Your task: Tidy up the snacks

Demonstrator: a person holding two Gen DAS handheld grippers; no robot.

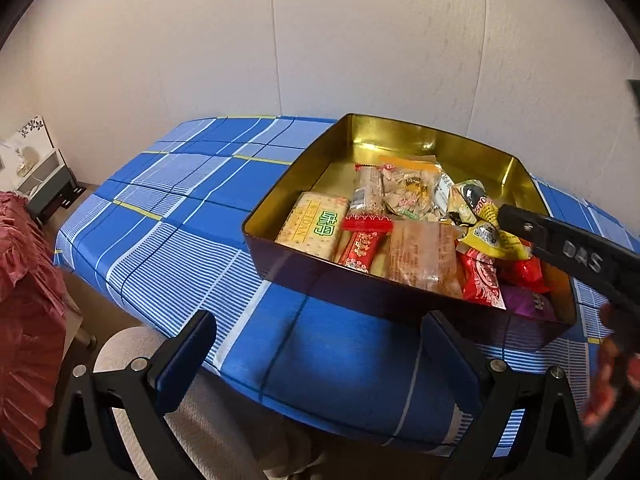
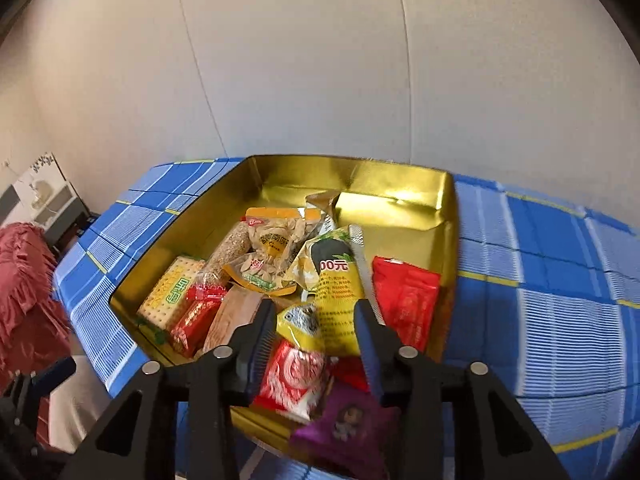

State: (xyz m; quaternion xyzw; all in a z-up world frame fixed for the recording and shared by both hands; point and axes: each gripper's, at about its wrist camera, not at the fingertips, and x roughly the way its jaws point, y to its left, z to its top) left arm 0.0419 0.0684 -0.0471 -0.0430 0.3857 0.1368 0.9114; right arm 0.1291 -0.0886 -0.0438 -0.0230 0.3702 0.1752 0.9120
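Observation:
A tin box (image 1: 304,268), dark outside and gold inside (image 2: 400,188), stands on the blue checked tablecloth (image 1: 192,216) and holds several snack packets. Among them are a cracker pack (image 1: 312,224), a red-and-white packet (image 2: 292,376), a red packet (image 2: 404,300) and a purple one (image 2: 348,420). My right gripper (image 2: 316,320) reaches into the box's near right part. Its fingers stand apart on either side of a yellow packet (image 2: 332,300), and I see no pad squeezing it. My left gripper (image 1: 318,340) hangs wide open and empty over the table's near edge, short of the box.
The wall runs close behind the table. A red ruffled cloth (image 1: 24,300) and a small white cabinet (image 1: 36,168) lie off the table's left end. A person's hand (image 1: 612,380) shows blurred at the right. Bare tablecloth stretches left of the box.

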